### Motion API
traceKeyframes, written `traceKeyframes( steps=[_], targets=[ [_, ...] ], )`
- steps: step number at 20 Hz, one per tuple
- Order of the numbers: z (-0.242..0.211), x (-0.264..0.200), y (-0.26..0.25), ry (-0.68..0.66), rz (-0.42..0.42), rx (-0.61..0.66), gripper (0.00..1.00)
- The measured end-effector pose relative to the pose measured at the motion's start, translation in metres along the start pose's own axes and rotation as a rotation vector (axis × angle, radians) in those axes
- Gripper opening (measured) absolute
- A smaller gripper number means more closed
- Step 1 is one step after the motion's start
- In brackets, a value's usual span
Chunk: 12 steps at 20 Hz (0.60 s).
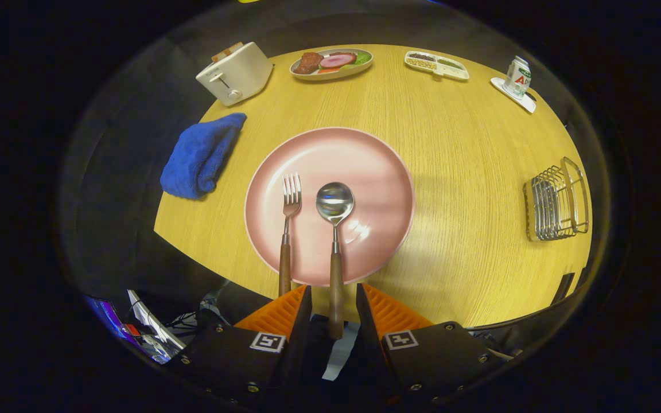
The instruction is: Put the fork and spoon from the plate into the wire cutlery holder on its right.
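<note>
Spoon [335, 229] on plate [376, 166], bowl up, wooden handle overhanging near rim. Fork [288, 229] just left of spoon, parallel. Both look light, stiff; metal slick, wood grippier, so take by handle. Gripper [334, 301] fingers apart, straddling spoon handle end, not pressing, height above it unclear. Holder [557, 201] well right of plate, empty. Cloth [201, 155] left of plate; toaster [234, 73] beyond.

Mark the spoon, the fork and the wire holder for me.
spoon [335, 202], gripper view, on its bowl.
fork [291, 189], gripper view, on its tines.
wire holder [556, 202], gripper view, on its wires.
gripper [333, 301], gripper view, open around spoon handle.
</note>
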<state>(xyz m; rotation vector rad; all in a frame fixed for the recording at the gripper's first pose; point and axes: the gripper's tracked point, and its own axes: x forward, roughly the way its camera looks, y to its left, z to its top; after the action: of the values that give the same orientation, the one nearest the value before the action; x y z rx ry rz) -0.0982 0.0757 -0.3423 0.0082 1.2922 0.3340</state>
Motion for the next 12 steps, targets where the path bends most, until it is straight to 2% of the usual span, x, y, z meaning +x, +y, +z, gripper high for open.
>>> traceKeyframes(
  steps=[7, 12],
  targets=[
    [-0.031, 0.022, -0.006, 0.148, -0.054, -0.053, 0.49],
    [-0.031, 0.031, -0.009, 0.161, -0.08, -0.076, 0.48]
  ],
)
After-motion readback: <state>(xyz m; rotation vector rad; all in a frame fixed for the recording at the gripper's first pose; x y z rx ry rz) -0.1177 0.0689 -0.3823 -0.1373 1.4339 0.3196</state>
